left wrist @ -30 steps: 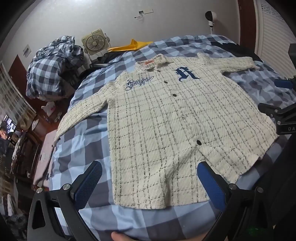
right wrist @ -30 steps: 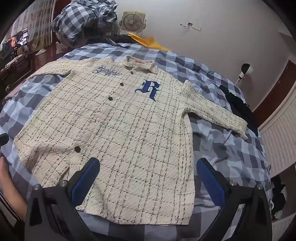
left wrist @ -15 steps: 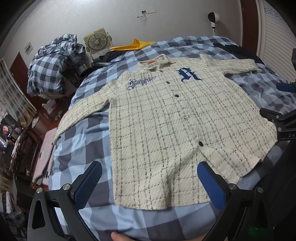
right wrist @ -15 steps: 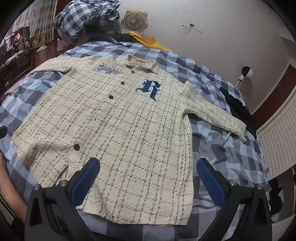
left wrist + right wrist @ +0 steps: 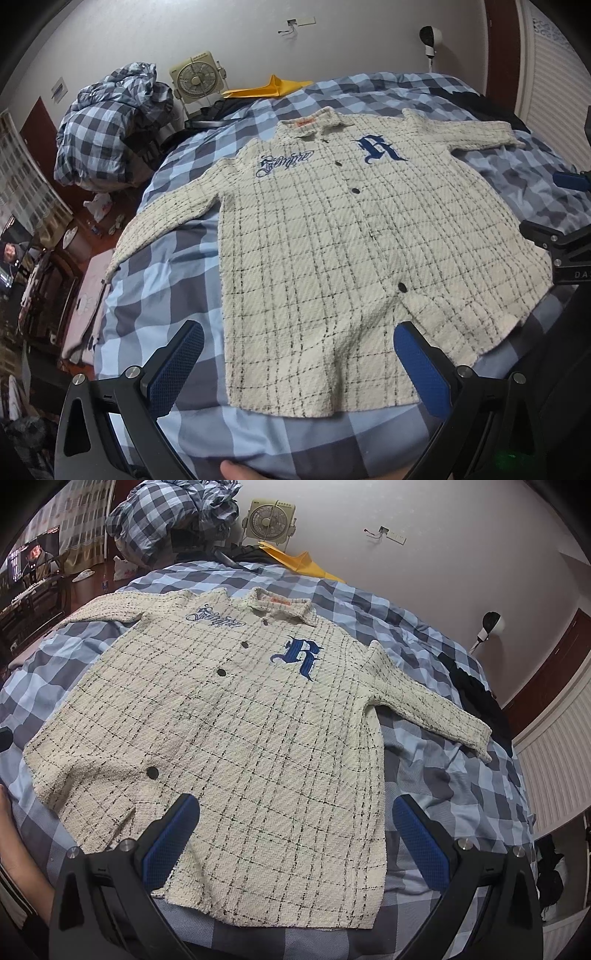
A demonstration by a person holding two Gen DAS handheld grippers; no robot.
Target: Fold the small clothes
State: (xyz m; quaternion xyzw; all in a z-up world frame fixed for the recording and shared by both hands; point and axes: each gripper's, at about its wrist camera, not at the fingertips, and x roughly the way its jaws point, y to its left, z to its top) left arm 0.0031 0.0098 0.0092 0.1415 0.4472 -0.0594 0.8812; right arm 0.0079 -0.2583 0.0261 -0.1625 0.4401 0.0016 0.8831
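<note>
A cream tweed shirt [image 5: 332,236] with a thin black check is seen spread flat, front up and buttoned, on the blue-and-grey checked bed [image 5: 166,266]. Its long axis runs from the hem at the bed's near edge to the collar [image 5: 314,123], which points toward the far edge and the wall. The two sleeves are laid outward toward the bed's left and right edges.

At the far left, off the bed, a bundled checked duvet [image 5: 110,125] is piled, with a beige fan [image 5: 195,79] beside it. The left claw [image 5: 299,363] is held wide open just above the shirt's near-left hem corner; nothing is gripped, and its left pad hangs over bare bedding while the right one sits over the hem. A blue script emblem [image 5: 282,162] is stitched on the shirt's left chest panel and a blue gothic letter R [image 5: 375,149] on the right one.

In the right wrist view, the right claw [image 5: 295,840] is likewise spread wide open and empty over the shirt's [image 5: 229,731] near-right hem. A dark garment [image 5: 476,698] lies by the bed's right edge.
</note>
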